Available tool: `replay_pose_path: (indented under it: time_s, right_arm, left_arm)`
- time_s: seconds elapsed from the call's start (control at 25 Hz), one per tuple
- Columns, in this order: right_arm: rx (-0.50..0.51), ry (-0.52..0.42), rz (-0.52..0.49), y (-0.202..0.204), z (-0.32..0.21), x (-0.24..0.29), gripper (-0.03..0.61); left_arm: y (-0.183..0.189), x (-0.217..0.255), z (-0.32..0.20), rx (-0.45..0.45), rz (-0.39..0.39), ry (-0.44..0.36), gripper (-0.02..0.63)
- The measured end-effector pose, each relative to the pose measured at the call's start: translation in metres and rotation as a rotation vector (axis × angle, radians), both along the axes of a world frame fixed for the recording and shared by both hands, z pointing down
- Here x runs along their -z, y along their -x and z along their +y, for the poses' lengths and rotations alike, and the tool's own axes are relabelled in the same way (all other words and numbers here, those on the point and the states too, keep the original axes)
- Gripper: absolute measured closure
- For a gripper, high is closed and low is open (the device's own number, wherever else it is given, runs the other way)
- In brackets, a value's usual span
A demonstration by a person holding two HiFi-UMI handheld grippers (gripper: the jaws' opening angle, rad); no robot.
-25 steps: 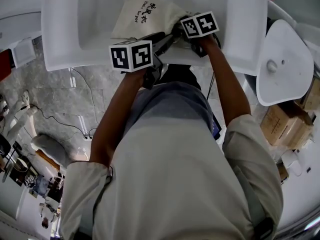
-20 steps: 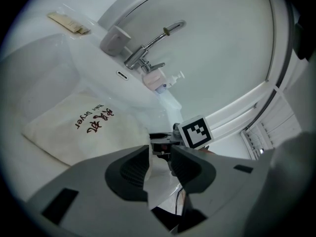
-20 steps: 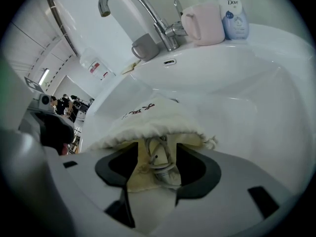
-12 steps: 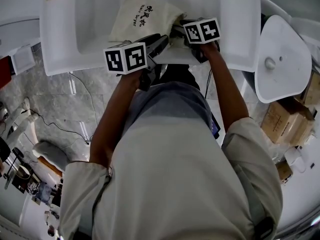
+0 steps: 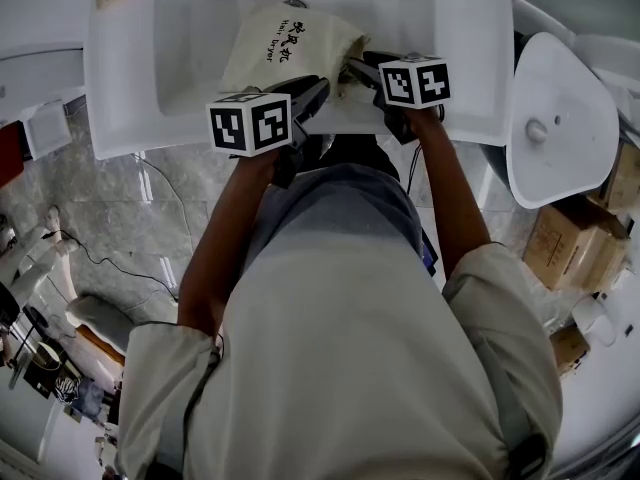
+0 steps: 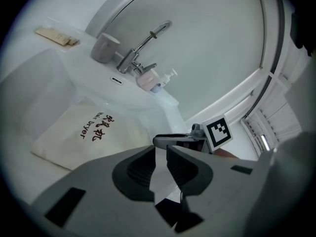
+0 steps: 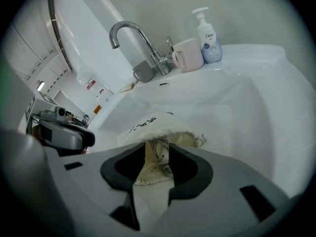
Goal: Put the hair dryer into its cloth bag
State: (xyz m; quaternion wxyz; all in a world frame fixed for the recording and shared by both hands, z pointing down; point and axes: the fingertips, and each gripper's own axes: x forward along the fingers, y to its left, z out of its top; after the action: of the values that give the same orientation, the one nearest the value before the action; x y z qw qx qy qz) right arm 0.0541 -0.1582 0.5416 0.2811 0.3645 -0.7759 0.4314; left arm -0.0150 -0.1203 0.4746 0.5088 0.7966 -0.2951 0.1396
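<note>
The cream cloth bag (image 5: pixel 285 43) printed "Hair Dryer" lies in the white sink basin (image 5: pixel 130 68), its mouth toward the person. My right gripper (image 5: pixel 355 68) has just been closing. In the right gripper view its jaws (image 7: pixel 157 149) are pressed on the gathered mouth of the bag (image 7: pixel 148 127), drawstring cord between the pads. My left gripper (image 5: pixel 322 86) reaches over the front rim beside the bag's near edge. Its jaws (image 6: pixel 159 151) have also just been narrowing; only the white rim shows in the slim gap, and the bag (image 6: pixel 89 132) lies to their left. No hair dryer is visible.
A chrome tap (image 7: pixel 131 38), a pink cup (image 7: pixel 187 53) and a soap pump bottle (image 7: pixel 207 36) stand on the sink's back ledge. A white toilet lid (image 5: pixel 560 118) and cardboard boxes (image 5: pixel 570 248) sit on the right. The person's body fills the lower head view.
The right gripper's marker cube has drawn back from the basin toward the person and rightward, with the bag's mouth. The left cube has barely shifted.
</note>
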Motion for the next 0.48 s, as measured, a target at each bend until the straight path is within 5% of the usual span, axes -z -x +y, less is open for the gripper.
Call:
replay_pose_path:
  time_s: [0.48]
  right_arm:
    - [-0.012, -0.107, -0.038, 0.005, 0.004, 0.056, 0.448]
  left_arm:
    - [0.012, 0.045, -0.006, 0.000, 0.008, -0.139, 0.578]
